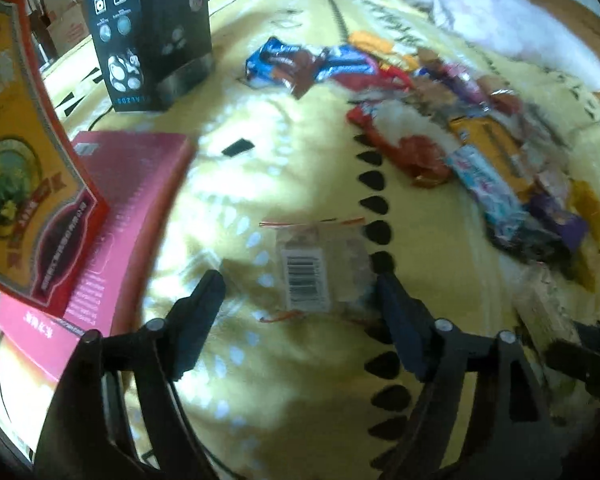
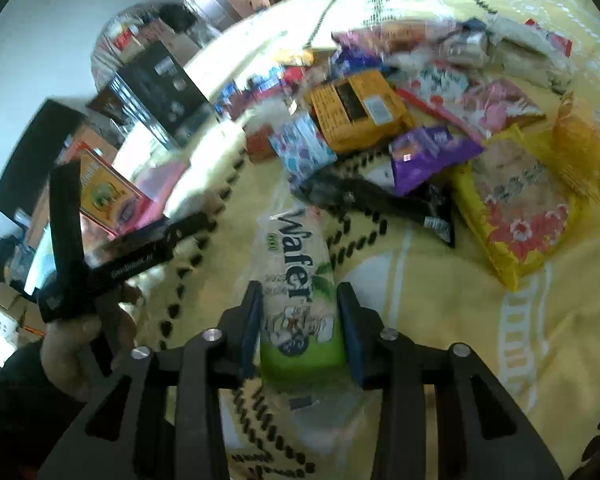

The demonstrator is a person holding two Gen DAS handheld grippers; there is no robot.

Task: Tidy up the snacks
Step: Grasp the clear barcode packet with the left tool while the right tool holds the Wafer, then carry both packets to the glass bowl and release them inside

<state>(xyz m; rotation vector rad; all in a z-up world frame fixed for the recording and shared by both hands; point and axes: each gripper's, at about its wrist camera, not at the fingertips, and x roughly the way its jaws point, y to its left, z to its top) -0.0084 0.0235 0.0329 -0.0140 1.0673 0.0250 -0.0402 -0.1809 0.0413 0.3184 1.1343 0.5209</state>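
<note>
My left gripper (image 1: 300,280) is open, its two fingers spread on either side of a small clear packet with a barcode label (image 1: 308,276) that lies on the yellow blanket (image 1: 292,152). My right gripper (image 2: 300,304) is shut on a green and white "Wafer" pack (image 2: 300,280), held lengthwise above the blanket. A heap of mixed snack packets lies on the blanket, to the right in the left wrist view (image 1: 460,128) and ahead in the right wrist view (image 2: 400,112). The left gripper's body shows at the left of the right wrist view (image 2: 112,248).
A pink flat box (image 1: 112,216) lies at left with a red and yellow box (image 1: 24,168) leaning over it. A tall black box (image 1: 152,28) stands behind. A white fluffy bundle (image 1: 492,20) lies at the far right. Cardboard boxes stand beyond the blanket.
</note>
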